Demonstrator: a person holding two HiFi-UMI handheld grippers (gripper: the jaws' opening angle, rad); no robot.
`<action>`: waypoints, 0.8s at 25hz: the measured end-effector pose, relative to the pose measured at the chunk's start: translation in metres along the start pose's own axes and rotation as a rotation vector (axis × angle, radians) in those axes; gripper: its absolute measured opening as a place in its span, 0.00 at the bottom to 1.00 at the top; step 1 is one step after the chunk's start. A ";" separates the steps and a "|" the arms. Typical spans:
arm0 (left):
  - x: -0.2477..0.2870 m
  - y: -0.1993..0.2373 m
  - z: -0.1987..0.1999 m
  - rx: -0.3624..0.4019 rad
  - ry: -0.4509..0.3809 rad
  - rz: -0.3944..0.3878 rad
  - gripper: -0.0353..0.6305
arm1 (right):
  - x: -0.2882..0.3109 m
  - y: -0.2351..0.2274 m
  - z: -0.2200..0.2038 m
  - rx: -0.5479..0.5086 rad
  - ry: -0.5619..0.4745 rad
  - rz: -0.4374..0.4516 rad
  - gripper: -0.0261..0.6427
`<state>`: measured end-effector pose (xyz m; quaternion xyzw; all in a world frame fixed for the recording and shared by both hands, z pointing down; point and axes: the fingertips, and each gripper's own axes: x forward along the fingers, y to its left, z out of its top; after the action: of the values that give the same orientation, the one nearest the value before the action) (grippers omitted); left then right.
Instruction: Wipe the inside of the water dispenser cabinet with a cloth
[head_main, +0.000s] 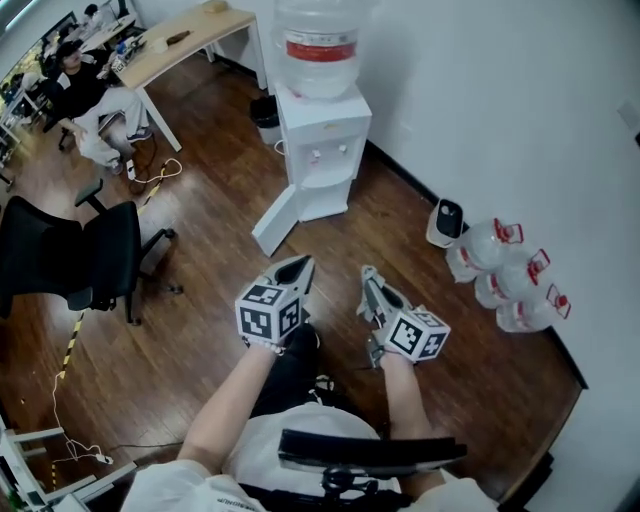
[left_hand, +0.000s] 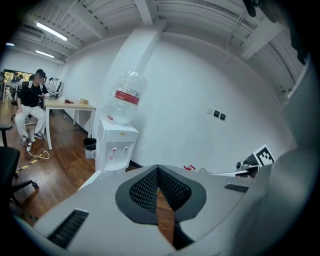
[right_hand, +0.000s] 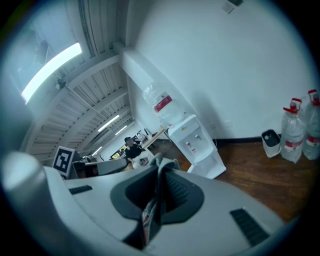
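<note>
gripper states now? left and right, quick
Left hand-held gripper: closed, nothing between its jaws.
Right hand-held gripper: closed on the cloth.

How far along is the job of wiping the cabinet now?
Done: the cabinet door of the water dispenser stands open. In hand: the right gripper pinches the cloth; the left gripper is shut, empty. Left: all wiping; both grippers are apart from the dispenser.
</note>
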<state>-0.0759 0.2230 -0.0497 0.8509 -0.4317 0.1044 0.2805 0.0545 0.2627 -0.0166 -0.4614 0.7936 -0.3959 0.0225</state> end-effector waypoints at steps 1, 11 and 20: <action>0.011 0.008 0.000 -0.008 0.009 0.002 0.05 | 0.009 -0.008 0.000 0.007 0.014 -0.010 0.08; 0.151 0.136 0.010 -0.058 0.079 0.047 0.05 | 0.173 -0.087 0.030 -0.008 0.153 -0.044 0.08; 0.259 0.240 -0.032 -0.122 0.096 0.115 0.05 | 0.320 -0.170 0.022 -0.137 0.205 -0.014 0.09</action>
<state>-0.1074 -0.0472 0.1781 0.8001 -0.4714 0.1342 0.3458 0.0010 -0.0353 0.1839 -0.4247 0.8136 -0.3860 -0.0929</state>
